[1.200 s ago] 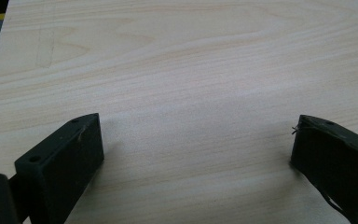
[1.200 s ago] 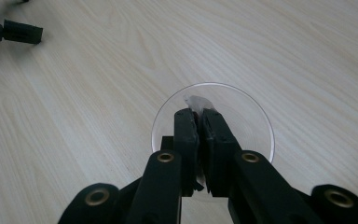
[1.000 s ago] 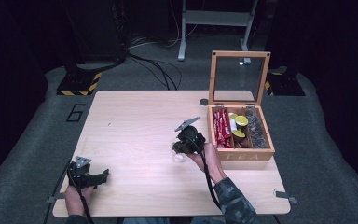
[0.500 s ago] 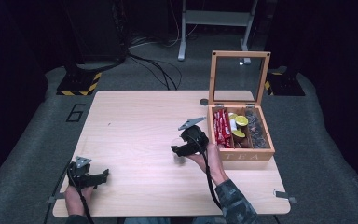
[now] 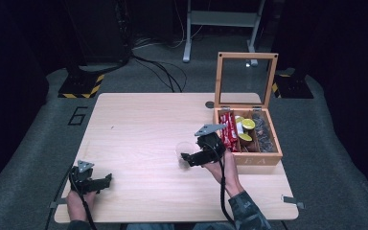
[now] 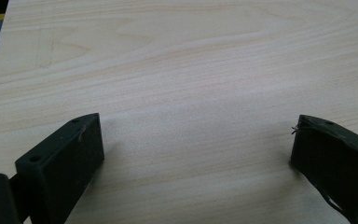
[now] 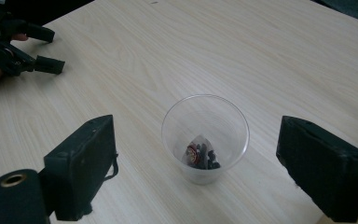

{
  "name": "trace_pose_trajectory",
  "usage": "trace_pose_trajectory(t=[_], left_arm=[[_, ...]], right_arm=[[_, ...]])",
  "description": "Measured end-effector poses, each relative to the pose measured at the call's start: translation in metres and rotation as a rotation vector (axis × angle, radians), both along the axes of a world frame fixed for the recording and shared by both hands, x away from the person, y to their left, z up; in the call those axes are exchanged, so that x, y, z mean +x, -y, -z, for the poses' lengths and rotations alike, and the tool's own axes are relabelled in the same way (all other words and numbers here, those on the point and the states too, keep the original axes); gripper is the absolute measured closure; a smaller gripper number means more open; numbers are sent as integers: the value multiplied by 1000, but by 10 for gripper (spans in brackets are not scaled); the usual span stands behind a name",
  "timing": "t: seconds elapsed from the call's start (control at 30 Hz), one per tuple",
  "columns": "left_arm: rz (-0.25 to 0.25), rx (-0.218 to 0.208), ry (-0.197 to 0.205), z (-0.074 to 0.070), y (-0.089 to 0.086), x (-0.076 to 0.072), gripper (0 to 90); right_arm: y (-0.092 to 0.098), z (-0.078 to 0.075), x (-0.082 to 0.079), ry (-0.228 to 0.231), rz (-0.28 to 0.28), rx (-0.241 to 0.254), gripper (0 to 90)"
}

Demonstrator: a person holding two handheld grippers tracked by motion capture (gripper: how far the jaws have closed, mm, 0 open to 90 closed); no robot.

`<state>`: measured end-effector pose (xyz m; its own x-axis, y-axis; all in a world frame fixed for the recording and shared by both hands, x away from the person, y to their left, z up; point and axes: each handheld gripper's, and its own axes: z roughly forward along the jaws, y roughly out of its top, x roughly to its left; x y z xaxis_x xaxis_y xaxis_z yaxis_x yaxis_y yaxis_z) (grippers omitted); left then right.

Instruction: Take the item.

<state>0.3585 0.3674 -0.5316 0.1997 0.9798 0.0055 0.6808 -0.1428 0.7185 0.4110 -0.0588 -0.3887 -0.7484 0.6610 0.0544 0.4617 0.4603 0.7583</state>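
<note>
A clear plastic cup (image 7: 205, 138) stands upright on the light wooden table (image 5: 143, 120), with a small dark tea bag (image 7: 199, 155) at its bottom. My right gripper (image 7: 196, 172) is open, its jaws wide apart on either side of the cup without touching it. From above, the cup (image 5: 184, 149) sits just left of the right gripper (image 5: 188, 159). My left gripper (image 5: 106, 180) rests open near the table's front left corner, with bare wood between its jaws (image 6: 196, 154). In the right gripper view the left gripper (image 7: 49, 50) lies at the far upper left.
An open wooden box (image 5: 263, 155) with a glass lid (image 5: 245, 79) raised stands at the table's right side, holding red packets, yellow capsules and dark items. A small dark disc (image 5: 210, 104) lies near the table's back edge. Cables and stands sit on the floor behind.
My right gripper has swung slightly toward the front and left, staying around the cup. The left gripper has not moved.
</note>
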Motion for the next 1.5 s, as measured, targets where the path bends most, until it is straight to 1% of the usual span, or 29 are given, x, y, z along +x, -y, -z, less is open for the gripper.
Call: trace_pose_trajectory(t=[0.03, 0.1, 0.13, 0.2, 0.23, 0.27, 0.3, 0.33, 0.4, 0.43, 0.47, 0.53, 0.6, 0.63, 0.7, 0.9, 0.93, 0.97, 1.07, 1.17, 1.2, 1.23, 1.27, 1.3, 1.37, 1.4, 1.43, 1.47, 1.5], left_arm=[[0, 0, 0, 0, 0, 0, 23], [0, 0, 1, 0, 0, 0, 24], [1, 0, 1, 0, 0, 0, 24], [0, 0, 1, 0, 0, 0, 24], [0, -2, -2, 0, 0, 0, 23], [0, -2, -2, 0, 0, 0, 23], [0, -1, 0, 0, 0, 0, 23], [0, -2, -2, 0, 0, 0, 24], [1, 0, 1, 0, 0, 0, 24], [1, 0, 1, 0, 0, 0, 23], [0, -1, -1, 0, 0, 0, 24], [0, -1, -1, 0, 0, 0, 24], [0, -1, -1, 0, 0, 0, 24], [0, -1, -2, 0, 0, 0, 24], [0, -2, -1, 0, 0, 0, 24], [0, -2, -2, 0, 0, 0, 24], [0, -1, -2, 0, 0, 0, 23], [0, 0, 0, 0, 0, 0, 24], [0, -2, -2, 0, 0, 0, 24], [1, -1, 0, 0, 0, 0, 24], [1, -1, 0, 0, 0, 0, 24], [1, 0, 0, 0, 0, 0, 24], [1, 0, 1, 0, 0, 0, 24], [1, -1, 1, 0, 0, 0, 24], [0, 0, 1, 0, 0, 0, 23], [0, 0, 1, 0, 0, 0, 23], [0, 0, 1, 0, 0, 0, 23], [0, 0, 1, 0, 0, 0, 23], [0, 0, 0, 0, 0, 0, 23]], right_arm=[[5, -2, -4, 9, 2, -2, 98], [6, -3, -5, 11, 2, -2, 90], [11, -5, -8, 22, 2, -10, 76], [13, -6, -10, 25, 5, -7, 72], [19, -8, -14, 30, 18, -7, 66], [19, -8, -14, 30, 18, -7, 66], [21, -9, -15, 40, 18, -8, 65], [26, -11, -19, 42, 34, -8, 62], [29, -11, -19, 49, 32, -14, 62], [31, -12, -22, 51, 47, -14, 62], [35, -12, -22, 60, 43, -21, 62], [40, -12, -26, 62, 67, -17, 63], [47, -11, -29, 71, 76, -21, 63], [55, -9, -33, 72, 93, -22, 65], [58, -9, -34, 71, 105, -24, 66], [84, 0, -45, 74, 171, -39, 73], [88, 2, -46, 75, 183, -43, 73], [98, 8, -48, 82, 206, -46, 74], [112, 18, -54, 83, 263, -50, 75], [127, 33, -59, 77, 316, -60, 71], [127, 33, -59, 77, 316, -60, 71], [133, 39, -59, 69, 332, -62, 68], [144, 51, -61, 49, 370, -58, 54], [148, 56, -61, 46, 375, -60, 39], [156, 67, -62, 32, 425, -74, 0], [161, 73, -63, 28, 443, -92, 0], [161, 73, -63, 28, 443, -92, 0], [165, 79, -63, 20, 459, -96, 0], [175, 90, -63, -3, 491, -86, 0]])
